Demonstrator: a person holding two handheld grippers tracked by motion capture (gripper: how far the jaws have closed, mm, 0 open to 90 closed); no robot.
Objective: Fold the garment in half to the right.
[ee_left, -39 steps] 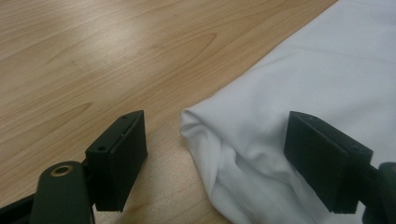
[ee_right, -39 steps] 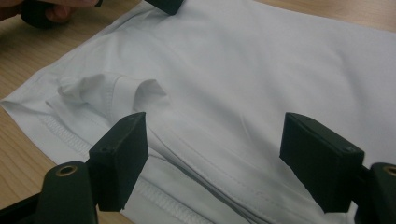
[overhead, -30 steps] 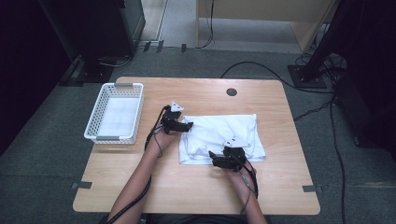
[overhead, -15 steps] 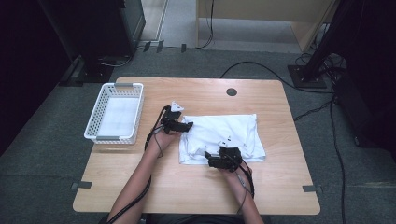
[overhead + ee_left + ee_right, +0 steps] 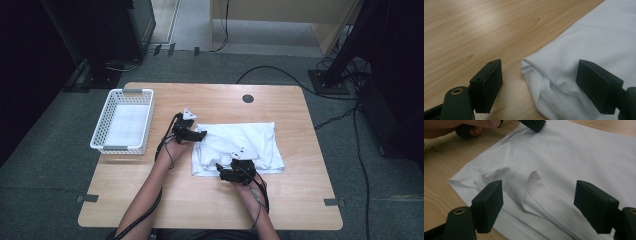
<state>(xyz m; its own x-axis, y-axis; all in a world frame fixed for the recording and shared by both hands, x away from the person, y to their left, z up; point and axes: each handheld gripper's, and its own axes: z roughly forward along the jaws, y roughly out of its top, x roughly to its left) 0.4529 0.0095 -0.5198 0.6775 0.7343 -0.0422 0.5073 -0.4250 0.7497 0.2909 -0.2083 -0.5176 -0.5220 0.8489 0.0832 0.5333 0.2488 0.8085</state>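
Note:
A white folded garment (image 5: 245,142) lies flat on the wooden table (image 5: 280,200), right of centre. My left gripper (image 5: 201,134) is at the garment's far left corner. In the left gripper view it (image 5: 540,75) is open, and the bunched corner of the garment (image 5: 579,45) lies between the jaws without being pinched. My right gripper (image 5: 222,171) is at the near left part of the garment. It (image 5: 537,192) is open above a raised fold and the stitched hem of the garment (image 5: 579,152). The left hand (image 5: 469,125) appears at the top of the right gripper view.
A white mesh basket (image 5: 101,131) stands at the table's left side with something white and flat inside. A dark round cable hole (image 5: 248,98) sits near the far edge. Bare wood lies in front of the garment and to its right. Cables run across the floor beyond the table.
My right gripper has edged slightly to the left along the garment's near edge. The left gripper and the garment have stayed where they were.

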